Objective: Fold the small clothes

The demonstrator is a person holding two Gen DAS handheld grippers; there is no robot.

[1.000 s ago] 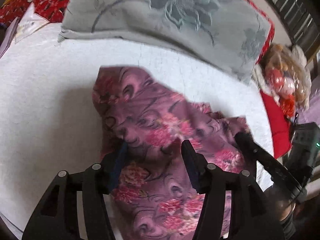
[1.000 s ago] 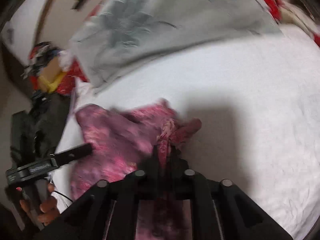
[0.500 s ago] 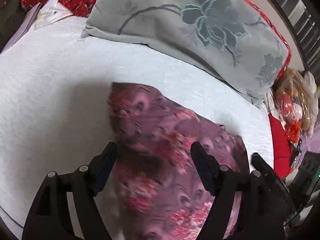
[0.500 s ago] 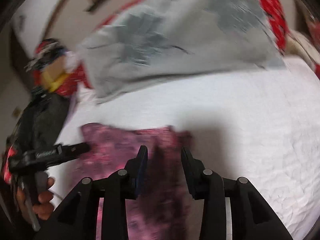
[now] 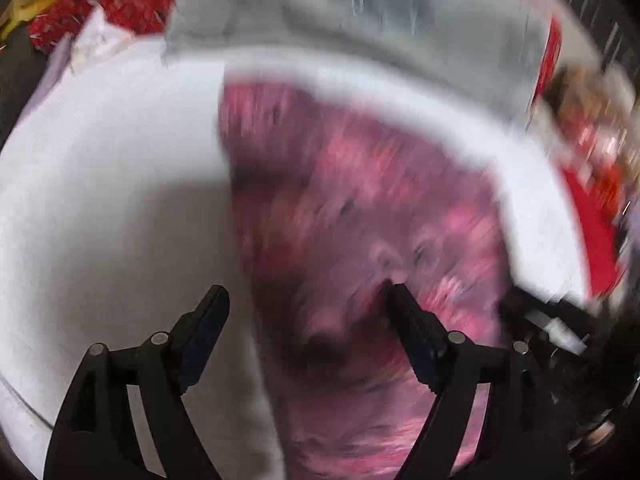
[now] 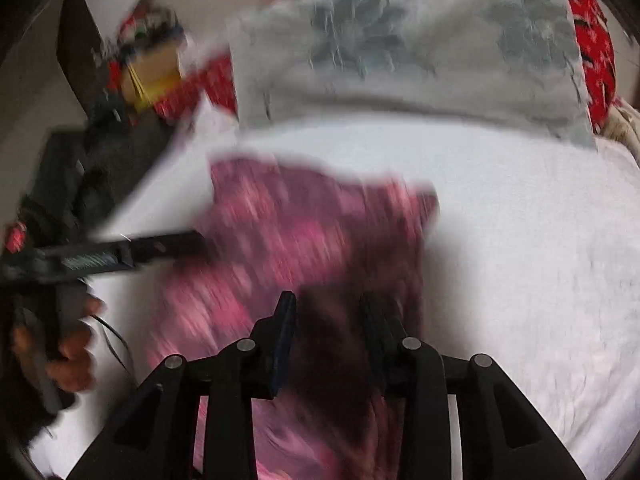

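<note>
— Where's the cloth?

— The small purple garment with pink flowers (image 5: 360, 208) lies flat on my white textured bedspread (image 5: 100, 200), below the grey flowered pillow (image 6: 420, 60).

— And your grippers?

— My left gripper (image 5: 308, 300) has just been opening: spread wide, nothing gripped. My right gripper (image 6: 328, 308) hangs parted over the cloth, its jaws having just narrowed slightly, pinching nothing.

Soft purple-pink floral cloth garment (image 5: 360, 216) lies on a white, finely textured matt bedspread (image 6: 520, 240); a grey woven pillow (image 6: 400, 60) with a darker flower pattern sits behind; gripper fingers (image 5: 416, 332) are matt black plastic with small shiny metal pins
</note>
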